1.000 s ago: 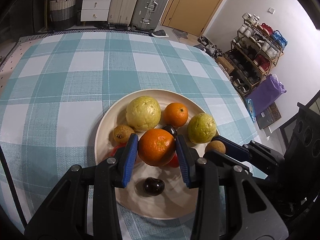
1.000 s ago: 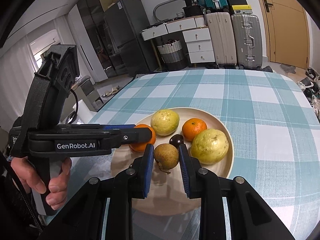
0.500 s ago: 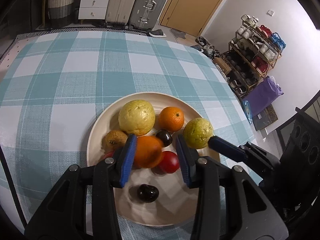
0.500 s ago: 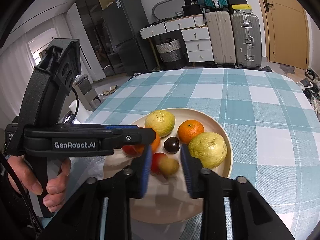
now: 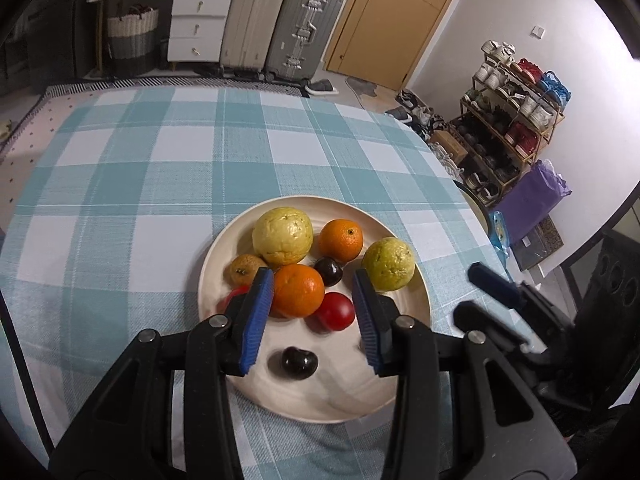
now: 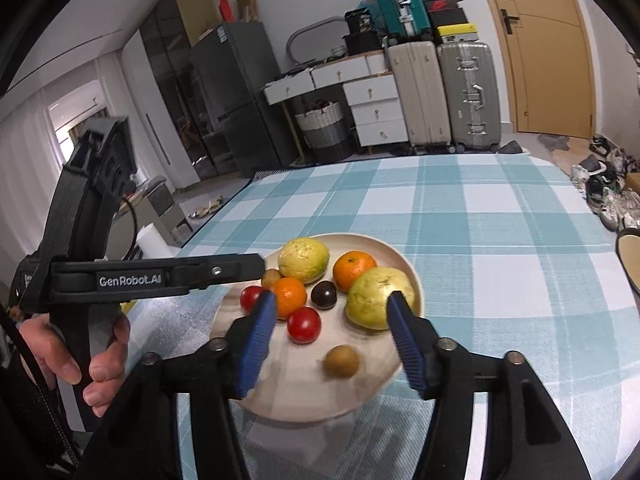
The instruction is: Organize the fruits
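On the table: a cream plate (image 5: pixel 224 240) is sitting on the blue-checked cloth (image 5: pixel 120 184) and carrying all the fruit.
Left claw (image 5: pixel 313 274): its jaws are standing apart over the plate's near-left part and gripping nothing. An orange (image 5: pixel 298 290) is lying on the plate below the gap, close to the left pad.
Right claw (image 6: pixel 332 298): its jaws have just been opening and are standing wide over the plate's near side, pressing on nothing. A small brown fruit (image 6: pixel 341 361) is lying loose on the plate below them.
Plate's far side: a yellow guava (image 5: pixel 282 236), a second orange (image 5: pixel 341 240) and a greener guava (image 5: pixel 390 264) are sitting in a row.
Plate's middle: a dark plum (image 5: pixel 328 271) and a red tomato (image 5: pixel 335 311) are lying just beside the first orange.
Left of the plate: a hand (image 6: pixel 80 360) is gripping the left claw's handle.
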`<state>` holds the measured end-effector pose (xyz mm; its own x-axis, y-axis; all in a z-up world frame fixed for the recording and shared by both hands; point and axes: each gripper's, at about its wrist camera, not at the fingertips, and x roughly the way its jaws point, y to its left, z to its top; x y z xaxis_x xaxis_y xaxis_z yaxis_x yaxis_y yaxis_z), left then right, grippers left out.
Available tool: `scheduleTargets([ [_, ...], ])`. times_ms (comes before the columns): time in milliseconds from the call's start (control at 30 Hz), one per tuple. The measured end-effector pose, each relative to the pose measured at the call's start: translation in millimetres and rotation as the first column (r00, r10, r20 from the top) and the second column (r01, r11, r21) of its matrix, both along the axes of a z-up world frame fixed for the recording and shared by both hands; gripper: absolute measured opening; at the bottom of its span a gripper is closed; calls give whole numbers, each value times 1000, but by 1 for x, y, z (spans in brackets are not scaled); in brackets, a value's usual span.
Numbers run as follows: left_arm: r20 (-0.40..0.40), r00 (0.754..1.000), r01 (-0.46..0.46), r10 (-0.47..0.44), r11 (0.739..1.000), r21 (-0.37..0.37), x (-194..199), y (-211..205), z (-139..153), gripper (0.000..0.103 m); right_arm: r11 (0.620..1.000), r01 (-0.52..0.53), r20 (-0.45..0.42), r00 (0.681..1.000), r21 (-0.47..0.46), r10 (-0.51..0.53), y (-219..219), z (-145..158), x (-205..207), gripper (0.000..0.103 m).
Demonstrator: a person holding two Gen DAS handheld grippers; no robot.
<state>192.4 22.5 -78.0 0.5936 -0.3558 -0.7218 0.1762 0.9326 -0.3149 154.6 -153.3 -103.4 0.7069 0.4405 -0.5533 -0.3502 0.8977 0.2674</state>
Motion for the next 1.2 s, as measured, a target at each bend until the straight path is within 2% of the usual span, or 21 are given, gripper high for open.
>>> scheduleTargets([
  [100,31,999,-26,26,1000,-8,-14,3,4,37,1000,23,32,999,12,-23,-4,8,-9,71],
  [167,44,998,-39,39,999,-5,-21,4,5,37,999,42,55,998,19,-43,-6,14,-16,81],
  [233,55,997,-48,48,999,4,-29,3,8,37,997,64,82,994,33,-66,-8,22,-23,86],
  [300,65,997,-50,49,999,18,-36,2,11,37,997,67,110,991,43,-71,-8,31,-30,88],
  [467,139,988,-74,67,996,49,-60,1,26,57,997,66,180,981,26,-70,-3,48,-48,94],
  [600,205,975,-102,85,992,73,-79,0,39,80,997,63,221,973,38,-70,-1,58,-61,98],
  [700,242,965,-121,95,988,94,-93,-1,47,83,998,58,240,969,36,-65,2,63,-69,100],
  [767,248,963,-138,108,985,106,-100,-1,50,89,998,51,247,967,40,-59,4,66,-74,101],
  [833,260,957,-166,133,980,108,-107,2,54,101,998,49,262,963,43,-59,5,70,-81,101],
  [1200,409,890,-267,202,958,108,-155,21,67,102,994,106,364,925,34,-111,5,79,-118,103],
])
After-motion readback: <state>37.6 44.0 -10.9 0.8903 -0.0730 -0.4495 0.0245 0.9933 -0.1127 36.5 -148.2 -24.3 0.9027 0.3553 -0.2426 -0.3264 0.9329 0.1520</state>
